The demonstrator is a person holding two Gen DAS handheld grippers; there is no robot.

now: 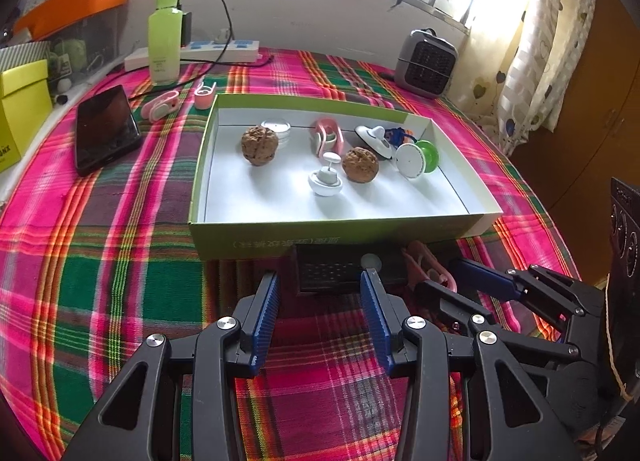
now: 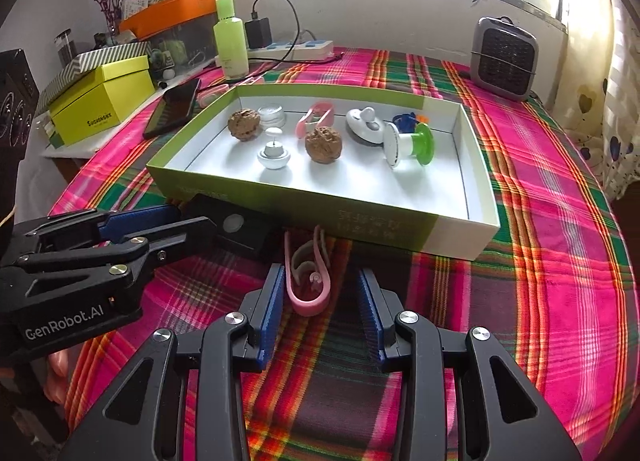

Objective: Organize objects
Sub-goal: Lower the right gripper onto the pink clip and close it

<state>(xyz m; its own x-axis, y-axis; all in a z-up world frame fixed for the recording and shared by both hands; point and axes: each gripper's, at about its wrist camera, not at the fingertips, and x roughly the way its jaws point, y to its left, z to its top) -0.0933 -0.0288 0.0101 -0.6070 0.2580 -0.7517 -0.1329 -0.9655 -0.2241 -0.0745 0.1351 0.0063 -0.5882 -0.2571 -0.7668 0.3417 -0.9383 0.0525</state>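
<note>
On the plaid tablecloth [image 1: 120, 261] a shallow green box [image 1: 340, 237] already holds several small things: two brown walnuts [image 1: 259, 145], a pink clip [image 1: 326, 135], a white spinning top [image 1: 326, 181] and a green and white spool [image 1: 418, 159]. So I judge a good part of the sorting is done. In front of the box still lie a black square device [image 2: 236, 227] and another pink clip [image 2: 308, 281]. The left gripper [image 1: 320, 313] stands open just before the black device, holding nothing. The right gripper [image 2: 322, 309] is open too, with the pink clip lying between its blue pads [image 2: 270, 311], not squeezed. Behind the box, two more clips [image 1: 160, 107] also wait beside a phone [image 1: 106, 129].
</note>
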